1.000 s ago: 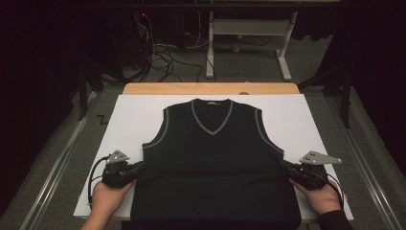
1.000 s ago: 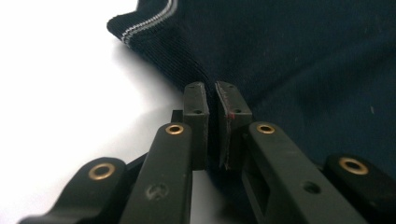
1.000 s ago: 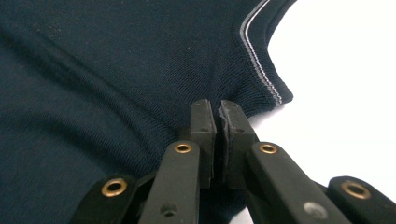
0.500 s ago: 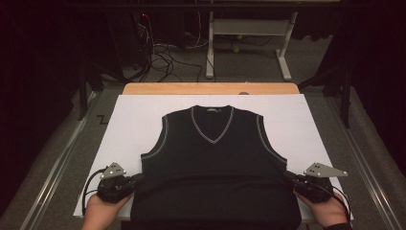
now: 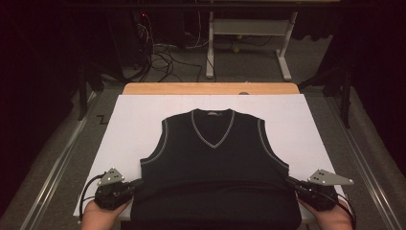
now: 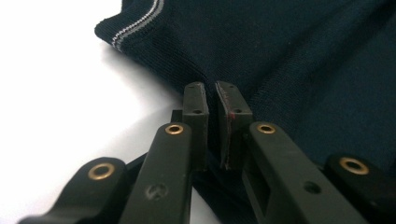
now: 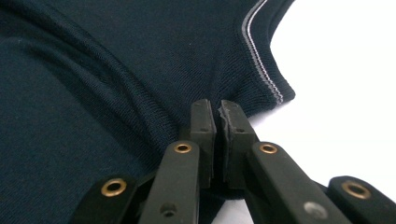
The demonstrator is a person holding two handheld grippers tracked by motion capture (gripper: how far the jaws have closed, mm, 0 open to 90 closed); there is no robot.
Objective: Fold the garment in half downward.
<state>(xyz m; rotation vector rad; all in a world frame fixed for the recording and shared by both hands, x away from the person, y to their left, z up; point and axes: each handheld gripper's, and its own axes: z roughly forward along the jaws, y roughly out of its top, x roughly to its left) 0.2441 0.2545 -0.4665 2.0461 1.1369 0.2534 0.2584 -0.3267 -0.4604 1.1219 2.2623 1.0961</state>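
Overhead, I log the dark vest [image 5: 213, 172] flat on the white board [image 5: 129, 124], left gripper [image 5: 136, 183] and right gripper [image 5: 292, 182] at its side edges; each gripper view lists jaws clamped tight on vest fabric [image 6: 280, 56] [image 7: 116, 70].

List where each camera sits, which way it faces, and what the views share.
High view: above the near side, looking forward and down on the white table; both hands and grippers at the bottom.
Left gripper view: rides the left gripper, facing the vest's edge.
Right gripper view: rides the right gripper, facing the opposite edge.
Shared: the dark vest, pinched at both sides.
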